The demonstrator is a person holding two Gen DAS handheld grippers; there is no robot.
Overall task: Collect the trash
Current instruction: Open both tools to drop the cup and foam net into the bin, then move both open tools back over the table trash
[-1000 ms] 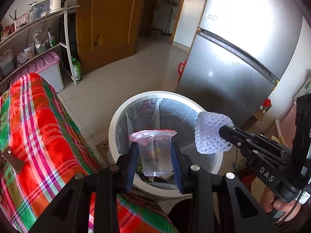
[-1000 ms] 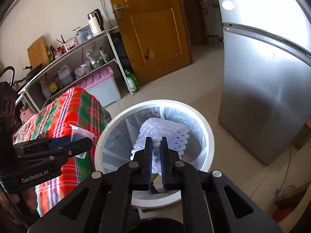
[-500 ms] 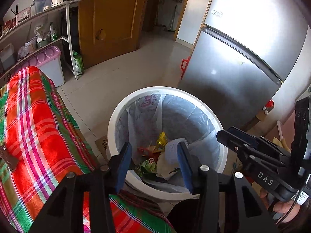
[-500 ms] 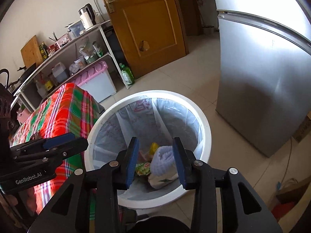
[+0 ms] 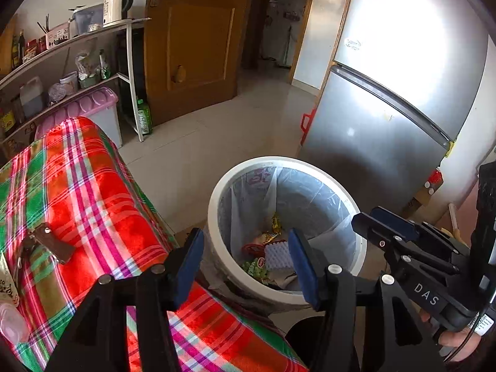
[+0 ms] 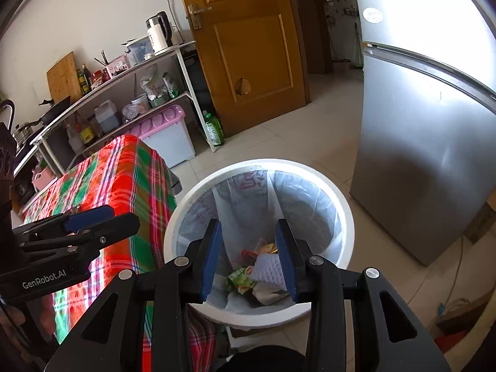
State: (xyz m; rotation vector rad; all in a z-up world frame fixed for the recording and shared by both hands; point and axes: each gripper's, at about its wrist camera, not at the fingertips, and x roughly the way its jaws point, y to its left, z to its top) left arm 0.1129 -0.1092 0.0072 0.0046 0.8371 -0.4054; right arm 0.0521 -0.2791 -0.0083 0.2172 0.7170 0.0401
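— Pale tiled floor (image 6: 325,142) runs back to a brown wooden door (image 6: 248,46); what stands on it?

— Largest is the tall silver two-door fridge (image 6: 434,139) on the right side. On the other side is a table under a red, green and pink plaid cloth (image 5: 77,192), with a grey metal shelf rack (image 6: 130,93) of bottles and a white electric kettle (image 6: 158,34) behind it, and a pink-lidded plastic storage box (image 6: 164,133) on the floor.

— And the bin?

— A round white plastic trash bin with a clear liner bag (image 6: 344,217) sits on the floor between table and fridge, just beside the table's corner.

— Where is the trash?

— At the bottom of the bin: a white foam mesh fruit sleeve (image 6: 269,268) lying on crumpled paper, next to a green snack wrapper (image 6: 240,279) and a yellow wrapper (image 5: 274,221).

— The grippers?

— The left gripper (image 5: 245,266) hovers over the near rim, blue-padded jaws spread wide, gripping nothing. The right gripper (image 6: 248,255) hangs above the bin's mouth, jaws likewise parted, empty.
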